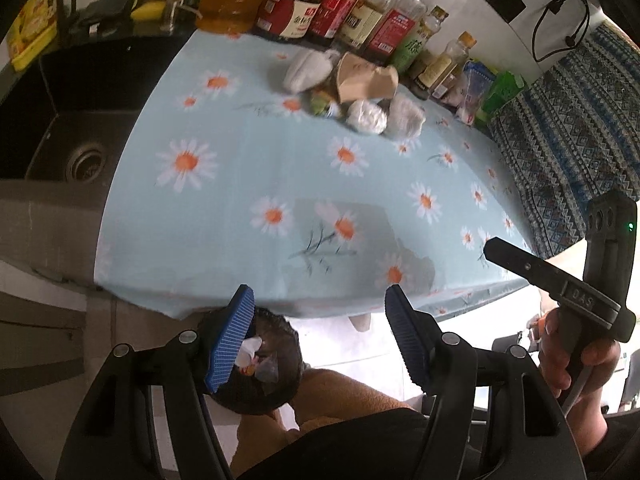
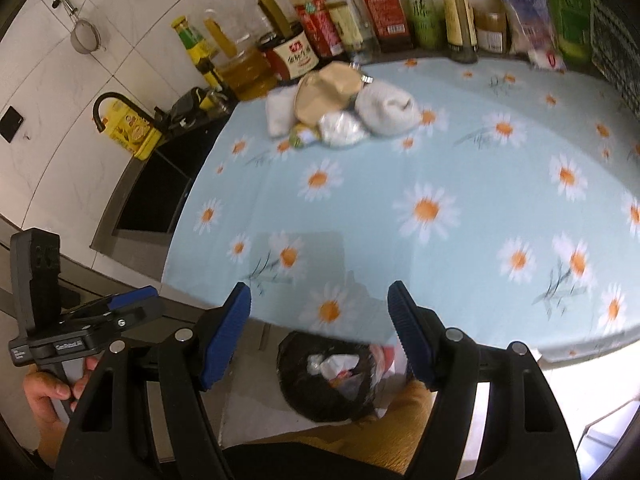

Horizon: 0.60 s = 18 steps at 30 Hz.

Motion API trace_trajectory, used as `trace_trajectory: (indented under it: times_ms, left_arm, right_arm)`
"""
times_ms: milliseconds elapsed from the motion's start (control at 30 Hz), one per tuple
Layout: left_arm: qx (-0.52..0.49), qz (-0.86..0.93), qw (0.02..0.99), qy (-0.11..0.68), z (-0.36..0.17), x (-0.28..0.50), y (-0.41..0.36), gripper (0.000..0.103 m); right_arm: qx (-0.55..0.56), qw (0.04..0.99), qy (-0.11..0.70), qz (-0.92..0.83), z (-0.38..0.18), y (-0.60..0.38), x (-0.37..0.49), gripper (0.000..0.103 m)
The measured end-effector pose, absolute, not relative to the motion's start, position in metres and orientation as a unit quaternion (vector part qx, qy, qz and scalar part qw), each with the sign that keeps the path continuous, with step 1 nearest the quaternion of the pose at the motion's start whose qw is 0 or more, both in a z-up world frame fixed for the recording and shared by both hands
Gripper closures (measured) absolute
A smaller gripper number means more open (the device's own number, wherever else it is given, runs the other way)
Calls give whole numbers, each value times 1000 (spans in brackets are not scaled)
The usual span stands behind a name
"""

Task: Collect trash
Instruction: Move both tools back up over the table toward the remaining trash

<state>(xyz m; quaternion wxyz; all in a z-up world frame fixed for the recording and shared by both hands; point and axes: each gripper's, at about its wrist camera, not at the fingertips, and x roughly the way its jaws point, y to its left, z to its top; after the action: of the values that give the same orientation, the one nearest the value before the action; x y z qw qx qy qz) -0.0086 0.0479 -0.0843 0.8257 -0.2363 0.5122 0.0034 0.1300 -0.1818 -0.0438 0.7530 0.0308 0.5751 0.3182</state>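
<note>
A pile of trash lies at the far side of the daisy-print tablecloth [image 1: 248, 184]: a crushed brown paper cup [image 1: 366, 78], white crumpled wads [image 1: 366, 118] and a small green wrapper [image 1: 320, 106]. The pile also shows in the right wrist view [image 2: 340, 108]. A black-bagged trash bin [image 2: 332, 376] with some scraps inside stands on the floor below the table's front edge; it also shows in the left wrist view [image 1: 256, 364]. My left gripper [image 1: 320, 340] is open and empty above the bin. My right gripper [image 2: 320, 340] is open and empty over the front edge.
A row of sauce and oil bottles [image 1: 320, 4] lines the wall behind the pile. A black sink [image 1: 72, 120] lies left of the table. Snack bags [image 2: 548, 12] stand at the back right. A patterned cloth [image 1: 572, 128] covers the counter to the right.
</note>
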Motion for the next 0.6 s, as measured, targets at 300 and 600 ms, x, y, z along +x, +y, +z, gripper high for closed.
trace_trajectory:
  times_ms: [300,600]
  left_arm:
    - [-225,30,836,500,-68,34,41,28]
    - [-213,74,837,499,-60,82,46,28]
  right_arm:
    - [24,756,565,328,-54,-187,198,32]
    - [18,747,567,346,-80,-171,276,32]
